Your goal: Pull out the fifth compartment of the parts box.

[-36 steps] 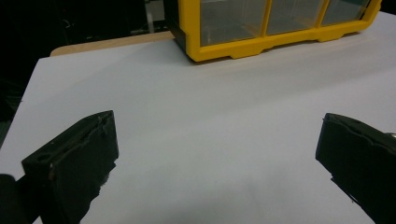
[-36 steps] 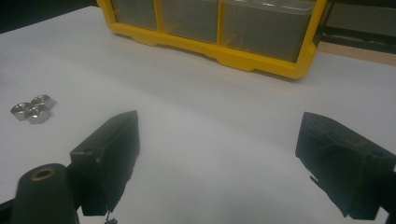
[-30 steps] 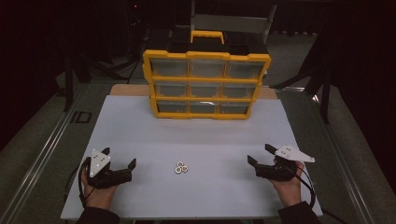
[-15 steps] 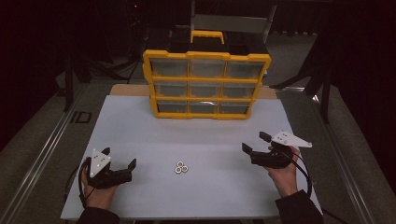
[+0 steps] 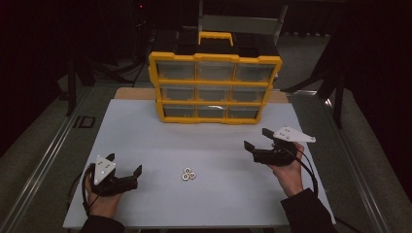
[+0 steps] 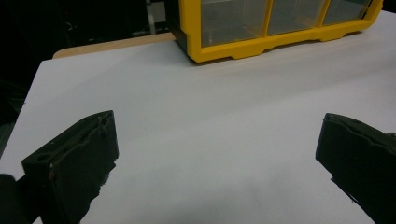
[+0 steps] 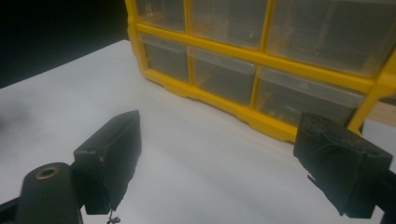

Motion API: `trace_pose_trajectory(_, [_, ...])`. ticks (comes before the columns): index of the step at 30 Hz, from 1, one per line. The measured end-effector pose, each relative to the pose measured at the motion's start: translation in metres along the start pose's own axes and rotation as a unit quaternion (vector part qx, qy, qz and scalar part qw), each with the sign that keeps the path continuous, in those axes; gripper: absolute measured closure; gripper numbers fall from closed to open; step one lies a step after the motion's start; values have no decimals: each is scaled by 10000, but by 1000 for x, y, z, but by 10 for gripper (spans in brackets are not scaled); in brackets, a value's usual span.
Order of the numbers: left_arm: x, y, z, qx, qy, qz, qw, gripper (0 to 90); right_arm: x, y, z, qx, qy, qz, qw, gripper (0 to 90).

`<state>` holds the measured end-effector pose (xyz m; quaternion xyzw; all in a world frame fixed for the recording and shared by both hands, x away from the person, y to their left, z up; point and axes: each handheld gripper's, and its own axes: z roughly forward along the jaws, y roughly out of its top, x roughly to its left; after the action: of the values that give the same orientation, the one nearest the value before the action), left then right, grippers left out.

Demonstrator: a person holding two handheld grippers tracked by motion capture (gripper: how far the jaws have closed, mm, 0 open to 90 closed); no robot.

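Bench [image 5: 145,131]: white top, dark surroundings.
Drawer cabinet [image 5: 214,90]: yellow, far edge.
Left gripper [image 5: 125,167]: released, empty.
Right gripper [image 5: 257,140]: released, empty.

The organiser [image 5: 214,87] looks like glossy yellow plastic, its drawers clear, slightly cloudy plastic. The table top [image 5: 145,136] is a smooth, matt white sheet; a strip of pale wood [image 6: 112,45] shows along its far edge. Three small rings [image 5: 188,174] look like shiny metal. Both grippers' jaws are matt black, rough-edged plastic.
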<state>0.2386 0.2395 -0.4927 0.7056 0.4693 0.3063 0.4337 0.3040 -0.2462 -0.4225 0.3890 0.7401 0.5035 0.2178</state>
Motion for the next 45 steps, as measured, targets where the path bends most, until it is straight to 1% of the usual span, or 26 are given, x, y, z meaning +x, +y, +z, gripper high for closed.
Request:
trace_pose_trajectory(3, [0,0,0,-5,5,10,10000,0,3,9,5,-23,57,-75,10000,153])
trace_pose_trajectory(7, [0,0,0,-23,13,2,10000,0,3,18,10,-12,129,-40,9999,153])
trace_pose_trajectory(8, [0,0,0,-23,13,2,10000,0,3,18,10,-12,129,-40,9999,153])
trace_pose_trajectory(11, [0,0,-1,-44,26,3,10000,0,3,27,15,10,130,-75,9999,153])
trace_pose_trajectory(13, [0,0,0,-50,26,-8,10000,0,4,29,16,22,129,-84,9999,153])
trace_pose_trajectory(15, [0,0,0,-45,31,11,10000,0,6,36,19,20,122,-141,9998,153])
trace_pose_trajectory(16, [0,0,0,-45,31,11,10000,0,6,36,19,20,122,-141,9998,153])
trace_pose_trajectory(19, [0,0,0,-41,27,15,10000,0,8,45,23,22,90,-209,9997,153])
trace_pose_trajectory(24, [0,0,0,-55,23,-4,10000,0,11,54,28,17,62,-251,9997,153])
trace_pose_trajectory(25, [0,0,0,-54,22,3,10000,0,13,59,32,18,31,-308,9995,153])
trace_pose_trajectory(28, [0,0,0,-53,19,6,10000,0,14,63,35,19,31,-321,9995,154])
trace_pose_trajectory(31, [1,0,-1,-54,15,-2,10000,0,16,70,42,-5,2,-364,9993,157])
trace_pose_trajectory(36, [1,0,-1,-54,14,4,10000,0,18,77,50,-21,-27,-367,9993,159])
trace_pose_trajectory(37, [1,0,-1,-55,16,12,10000,0,19,80,55,-6,-26,-400,9992,161])
trace_pose_trajectory(40, [1,0,-1,-63,23,22,10000,0,21,84,61,29,-73,-470,9989,161])
trace_pose_trajectory(45, [1,0,-2,-78,19,3,10000,0,22,90,69,83,-131,-574,9982,162])
